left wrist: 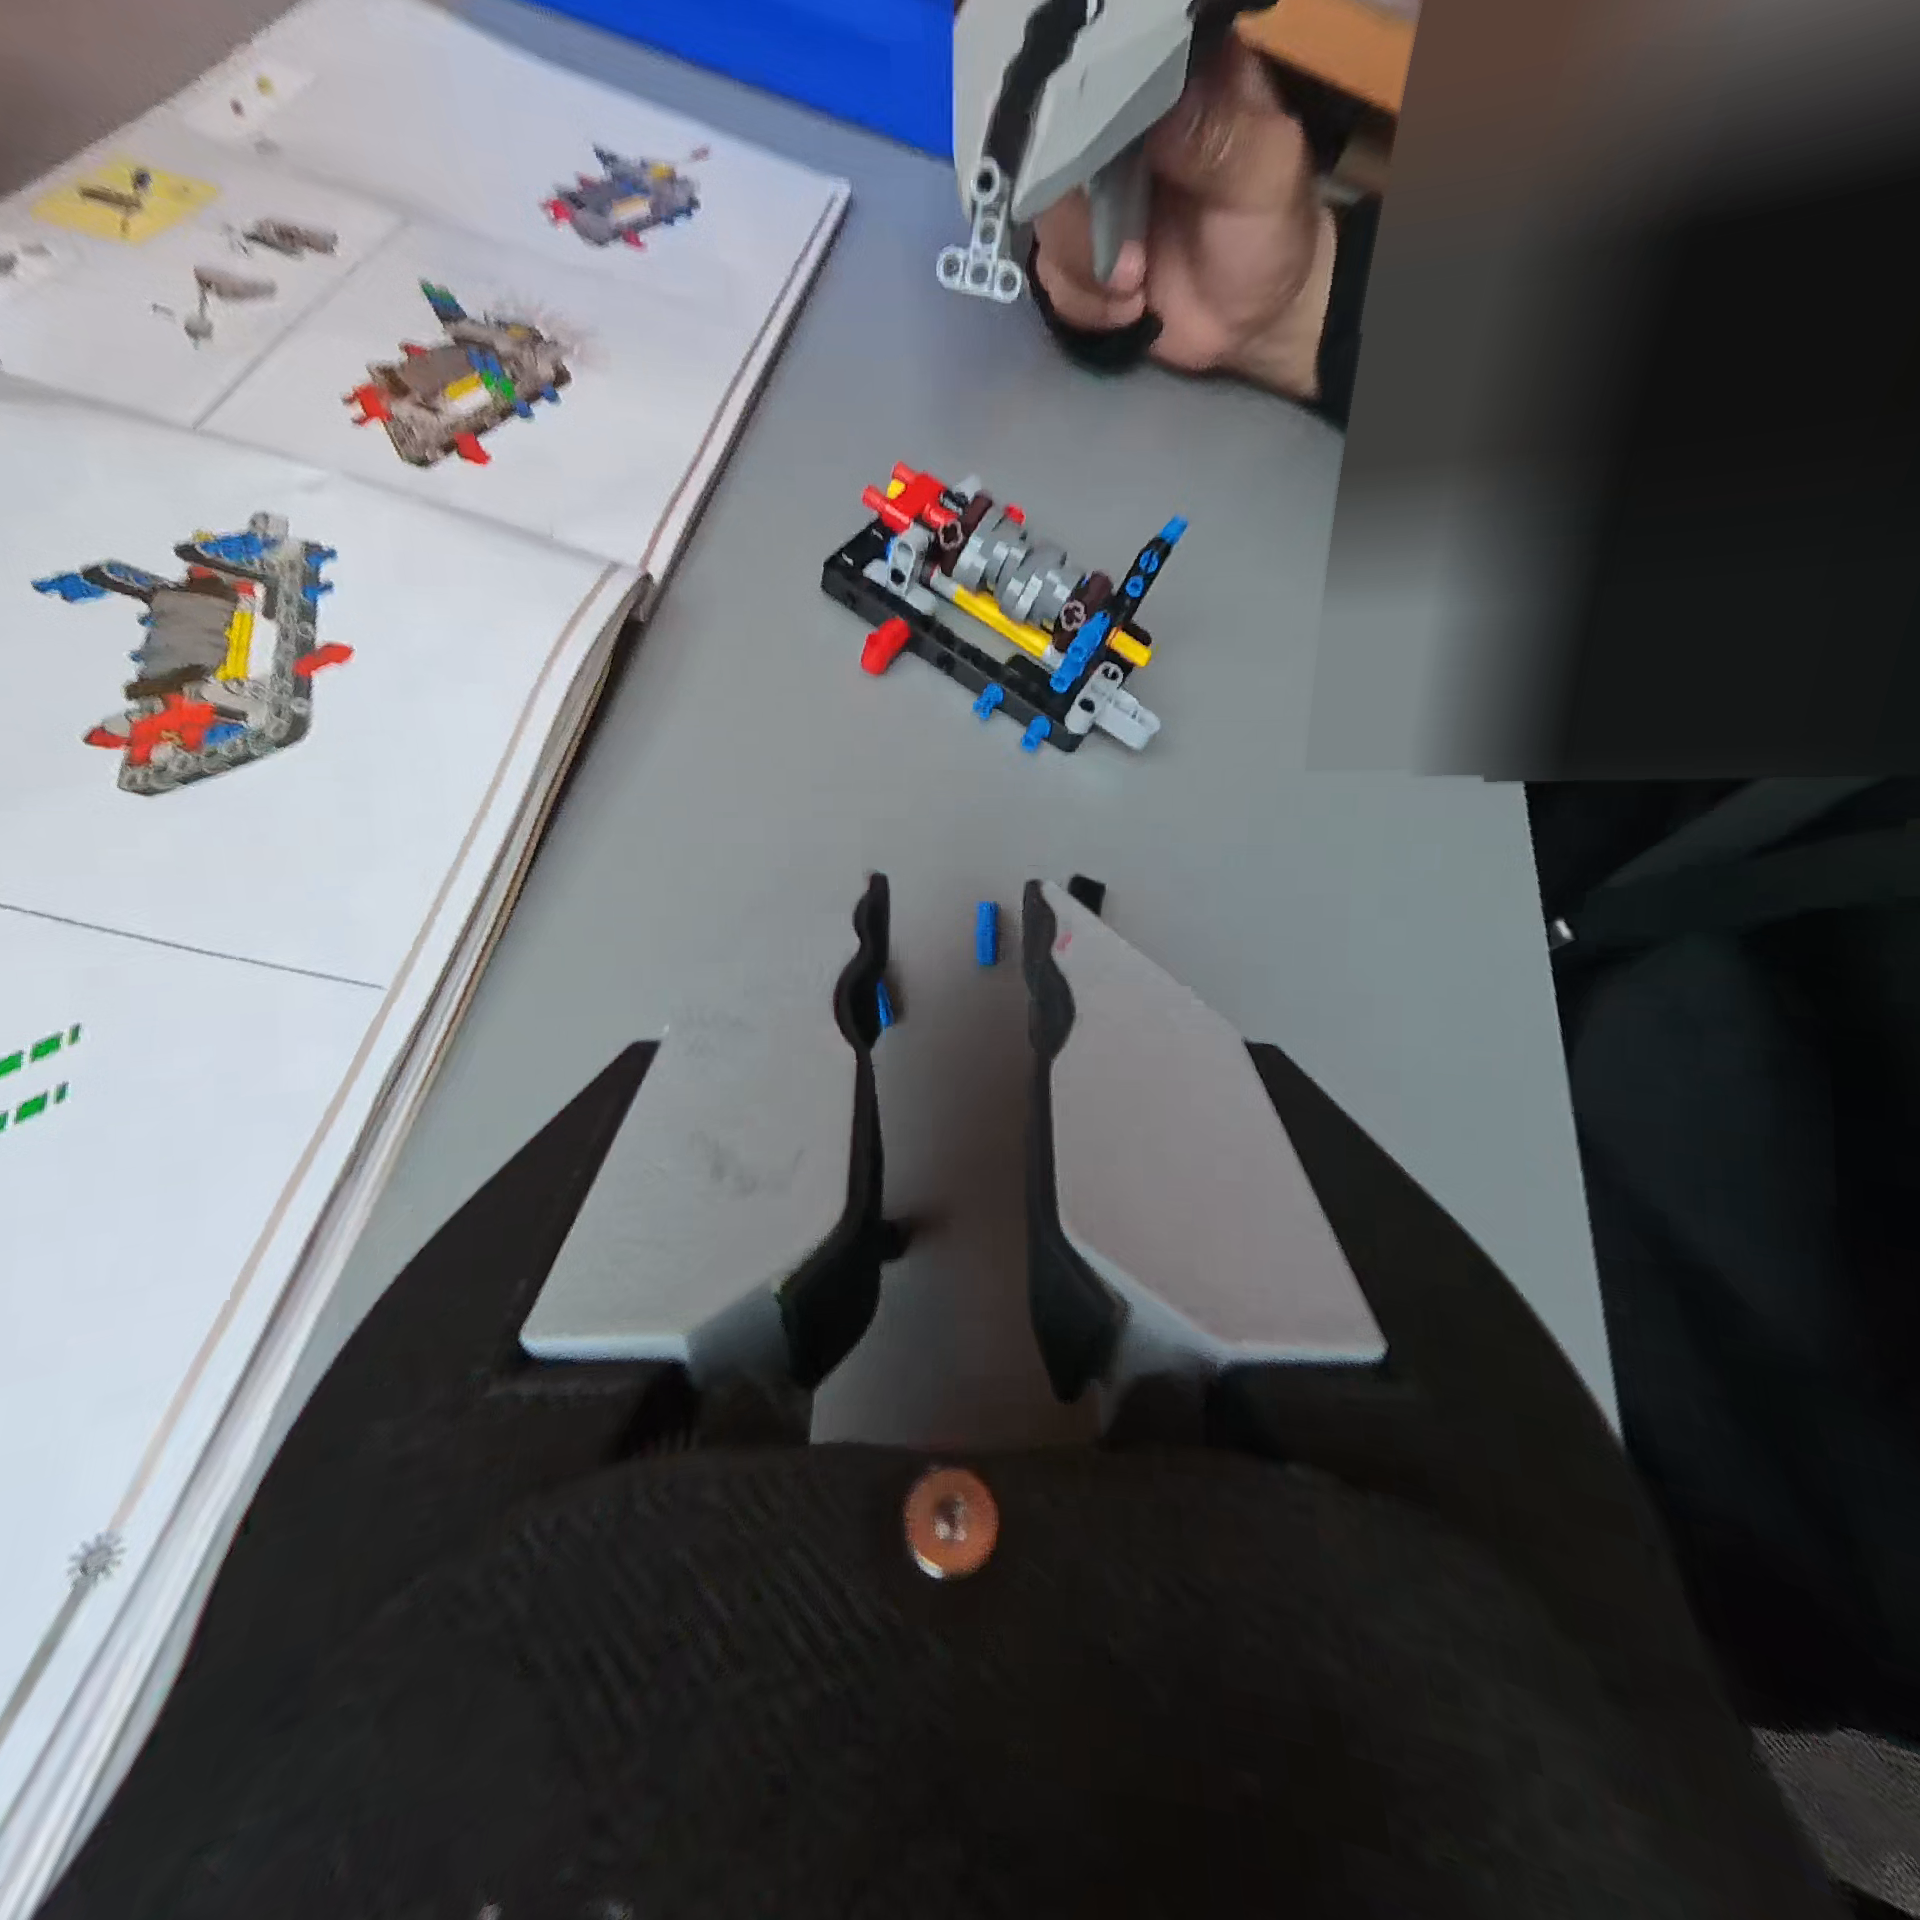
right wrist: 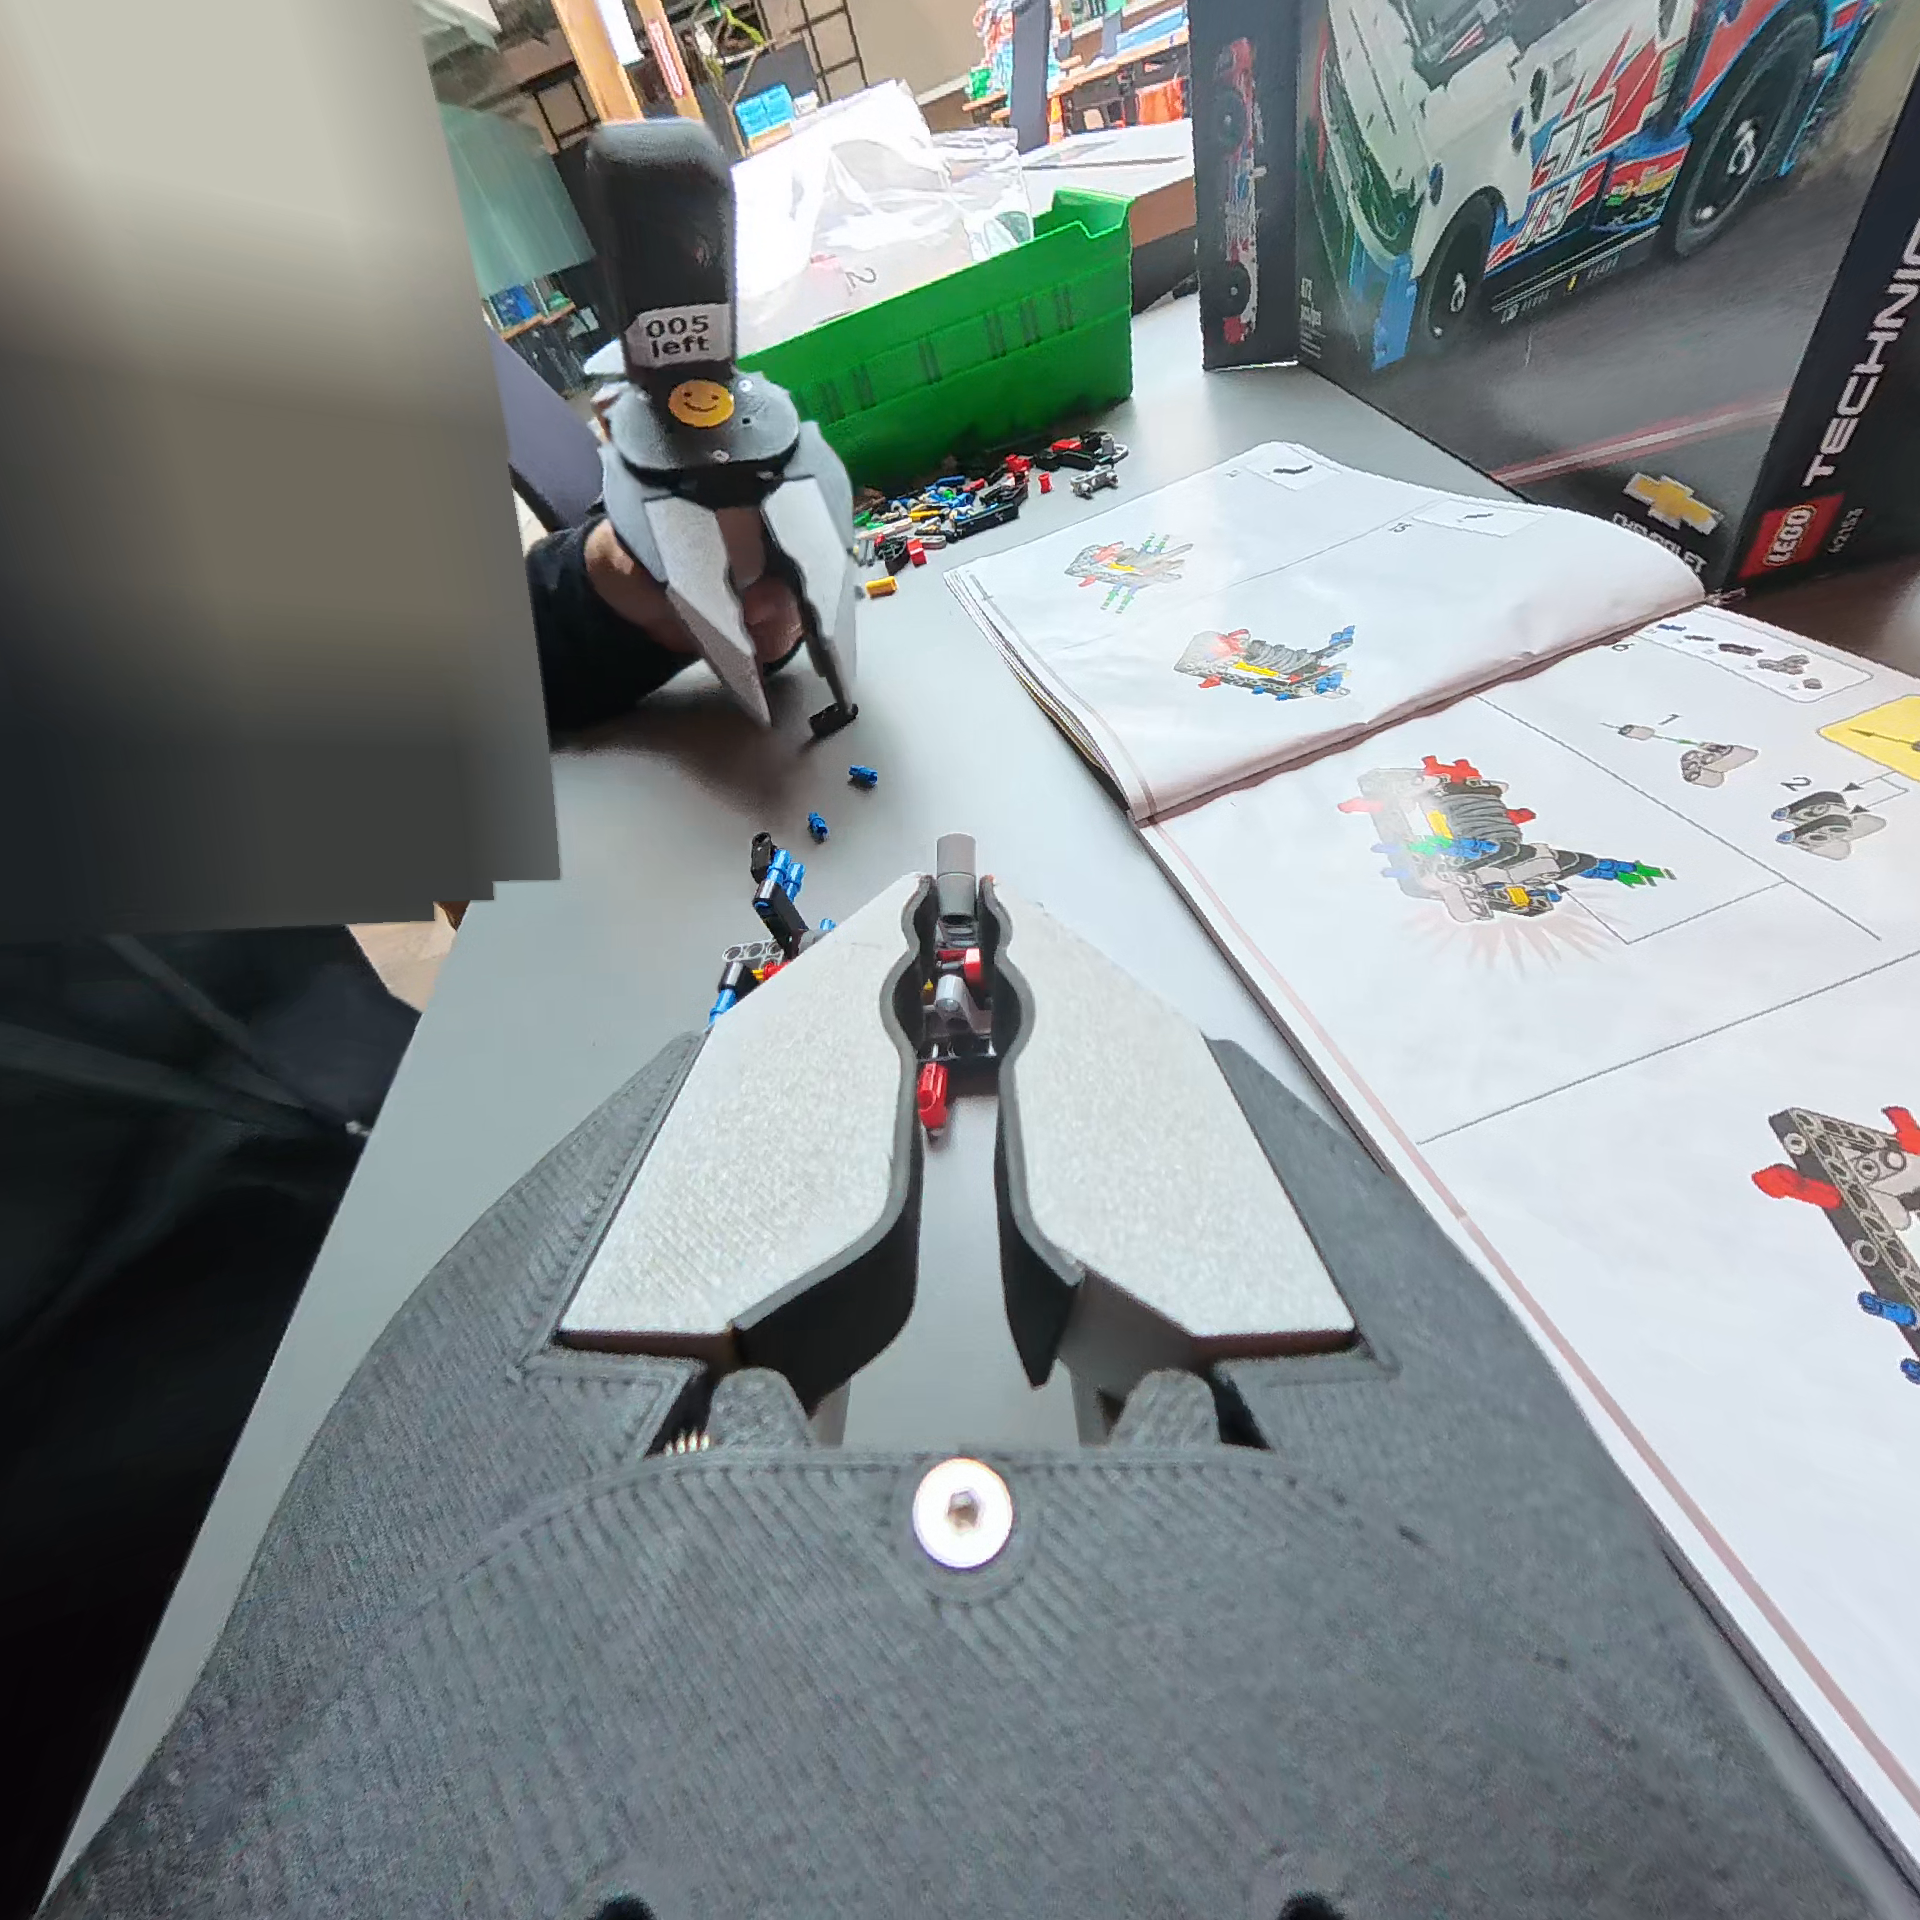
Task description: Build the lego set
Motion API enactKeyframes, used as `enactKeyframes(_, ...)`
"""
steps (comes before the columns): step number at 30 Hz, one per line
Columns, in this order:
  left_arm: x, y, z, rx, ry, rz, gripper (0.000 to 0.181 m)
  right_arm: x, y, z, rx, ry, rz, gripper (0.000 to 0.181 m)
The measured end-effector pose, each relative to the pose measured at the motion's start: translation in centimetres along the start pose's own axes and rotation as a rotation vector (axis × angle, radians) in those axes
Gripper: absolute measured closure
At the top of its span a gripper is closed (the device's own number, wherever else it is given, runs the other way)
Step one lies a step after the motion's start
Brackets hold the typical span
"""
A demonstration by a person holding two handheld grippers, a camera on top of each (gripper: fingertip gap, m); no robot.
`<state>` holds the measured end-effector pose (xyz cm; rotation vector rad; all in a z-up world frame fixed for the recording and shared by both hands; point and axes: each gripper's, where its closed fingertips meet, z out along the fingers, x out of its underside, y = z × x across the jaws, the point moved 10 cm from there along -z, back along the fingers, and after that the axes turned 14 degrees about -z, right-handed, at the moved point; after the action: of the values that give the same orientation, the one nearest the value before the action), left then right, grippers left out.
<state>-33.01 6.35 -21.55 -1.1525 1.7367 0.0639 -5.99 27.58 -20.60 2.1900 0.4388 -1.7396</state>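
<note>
Two grippers, right gripper (right wrist: 954, 894) pinching grey beam (right wrist: 956, 883), long axis pointing forward.

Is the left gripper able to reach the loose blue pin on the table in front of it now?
Probably yes. The left gripper is open, and the blue pin lies on bare table between its fingertips, nearer the right finger. Nothing covers it; the lego assembly sits farther ahead.

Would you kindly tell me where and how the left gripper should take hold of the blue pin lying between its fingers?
Grip the blue pin across its middle, coming from straight above. It lies flat on the table with its long axis running along the fingers. The open left gripper straddles its narrow sides, so lowering and closing should pinch it squarely.
</note>
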Motion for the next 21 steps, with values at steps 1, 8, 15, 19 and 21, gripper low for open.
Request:
enactKeyframes(1, 0.2, -0.4, 0.2, -0.013, 0.02, -0.001, 0.16, 0.0, 0.1, 0.0, 0.001, -0.004, 0.001, 0.178)
enactKeyframes(8, 1.4, -1.9, 2.2, -0.172, 0.204, 0.045, 0.168, -0.4, 0.5, 0.3, -0.018, -0.031, 0.004, 0.178)
enactKeyframes(15, 0.8, -2.0, 3.4, -0.202, 0.254, 0.057, 0.177, -0.4, 1.8, 1.3, -0.09, 0.002, -0.012, 0.178)
enactKeyframes(19, 0.8, -1.9, 3.5, -0.193, 0.25, 0.042, 0.18, -0.7, 3.1, 2.1, -0.123, 0.033, -0.051, 0.177)
enactKeyframes(21, 0.7, -1.9, 3.4, -0.209, 0.256, 0.022, 0.18, -1.1, 4.3, 2.6, -0.152, 0.031, -0.06, 0.177)
